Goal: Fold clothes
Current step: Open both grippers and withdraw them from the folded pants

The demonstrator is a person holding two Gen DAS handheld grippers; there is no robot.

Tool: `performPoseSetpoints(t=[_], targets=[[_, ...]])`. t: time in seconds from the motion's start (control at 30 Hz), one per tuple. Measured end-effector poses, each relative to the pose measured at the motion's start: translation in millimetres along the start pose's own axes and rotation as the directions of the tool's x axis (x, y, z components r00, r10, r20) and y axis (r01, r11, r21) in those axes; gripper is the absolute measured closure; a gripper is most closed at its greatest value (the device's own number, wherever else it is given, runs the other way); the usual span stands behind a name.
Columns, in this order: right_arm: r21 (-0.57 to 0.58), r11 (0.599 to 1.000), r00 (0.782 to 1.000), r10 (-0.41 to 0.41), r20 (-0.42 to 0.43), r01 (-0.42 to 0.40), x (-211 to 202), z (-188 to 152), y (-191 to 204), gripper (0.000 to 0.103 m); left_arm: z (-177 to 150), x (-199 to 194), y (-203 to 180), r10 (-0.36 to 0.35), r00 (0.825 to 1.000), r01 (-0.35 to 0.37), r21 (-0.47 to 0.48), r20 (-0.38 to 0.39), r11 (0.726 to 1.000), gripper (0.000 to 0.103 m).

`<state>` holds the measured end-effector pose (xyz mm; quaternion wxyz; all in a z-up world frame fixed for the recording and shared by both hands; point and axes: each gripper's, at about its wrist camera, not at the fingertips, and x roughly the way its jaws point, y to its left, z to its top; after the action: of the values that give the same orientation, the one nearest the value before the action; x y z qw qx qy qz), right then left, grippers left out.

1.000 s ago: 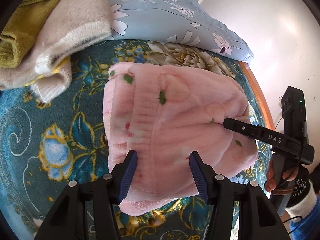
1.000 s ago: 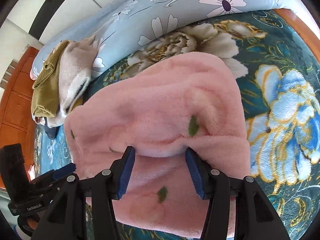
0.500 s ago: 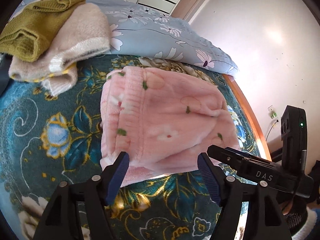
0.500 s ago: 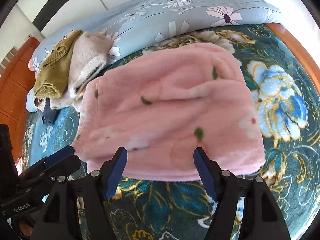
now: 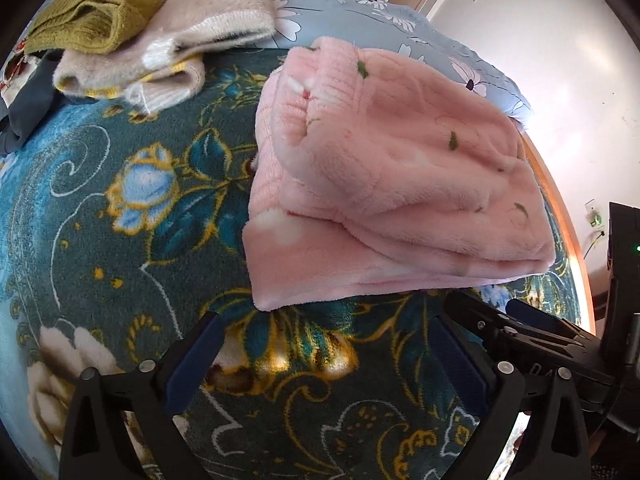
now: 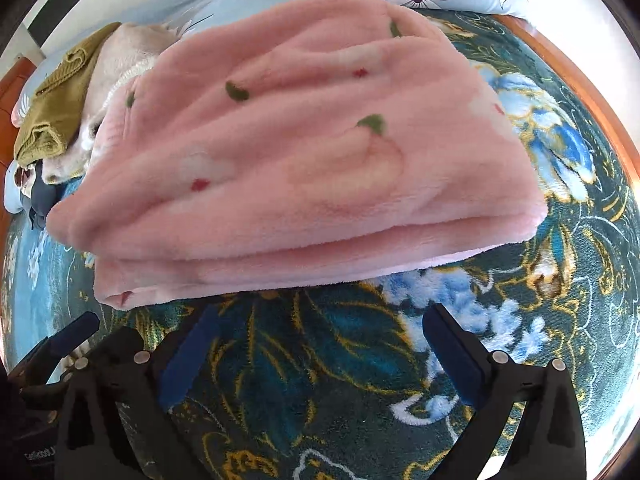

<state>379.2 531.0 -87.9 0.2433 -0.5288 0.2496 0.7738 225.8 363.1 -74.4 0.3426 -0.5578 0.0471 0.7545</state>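
pink fleece (image 5: 392,184) lay folded on bed (image 5: 120,260) | your left claw (image 5: 328,364) and right claw (image 6: 320,352) had just been opening, nothing between | two folded knits (image 5: 152,28) stacked behind | dark pile (image 5: 24,112) possibly left

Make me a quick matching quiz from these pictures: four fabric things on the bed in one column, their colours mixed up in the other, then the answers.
Things:
1. fleece garment, folded in the middle
2. knit sweater, top of the side pile
3. fuzzy sweater, under it
4. bed blanket

Colours:
A. teal with flowers
B. cream
C. pink
D. olive green

Pairs: 1-C, 2-D, 3-B, 4-A
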Motion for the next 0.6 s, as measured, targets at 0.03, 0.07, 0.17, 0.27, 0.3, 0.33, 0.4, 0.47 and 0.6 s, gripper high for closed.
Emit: performPoseSetpoints(t=[0.03,0.07,0.17,0.27,0.3,0.33,0.4,0.47,0.6], targets=[[0.002,1.000,1.000,-0.005,0.000,0.005,1,0,1,0.001,-1,0,1,0.011,1.000,-0.011,0.001,0.007,1.000,0.000],[0.003,1.000,1.000,-0.010,-0.001,0.010,3,1,1,0.001,-1,0,2,0.014,1.000,-0.014,-0.004,0.010,1.000,0.000],[0.005,1.000,1.000,-0.015,0.018,0.015,3,3,3,0.001,-4,1,7,0.022,1.000,-0.021,-0.015,0.013,1.000,0.000],[-0.014,1.000,0.999,-0.010,0.044,0.011,2,4,7,0.001,-11,2,10,0.035,0.999,-0.034,-0.011,0.022,0.999,0.000],[-0.022,1.000,0.998,-0.013,0.054,0.015,2,3,8,0.001,-13,2,9,0.047,0.998,-0.047,0.003,0.034,0.999,0.000],[-0.031,0.999,0.998,-0.016,0.063,0.018,2,2,9,0.001,-16,2,8,0.058,0.997,-0.059,0.017,0.045,0.998,0.000],[-0.039,0.999,0.997,-0.029,0.068,0.032,3,-2,10,0.001,-20,2,6,0.070,0.996,-0.072,0.041,0.060,0.997,0.000],[-0.045,0.998,0.996,-0.039,0.076,0.042,3,-8,11,0.001,-24,3,5,0.073,0.995,-0.078,0.061,0.074,0.995,0.000],[-0.062,0.997,0.994,-0.047,0.094,0.053,3,-16,14,0.001,-28,4,8,0.075,0.993,-0.083,0.075,0.096,0.994,0.000]])
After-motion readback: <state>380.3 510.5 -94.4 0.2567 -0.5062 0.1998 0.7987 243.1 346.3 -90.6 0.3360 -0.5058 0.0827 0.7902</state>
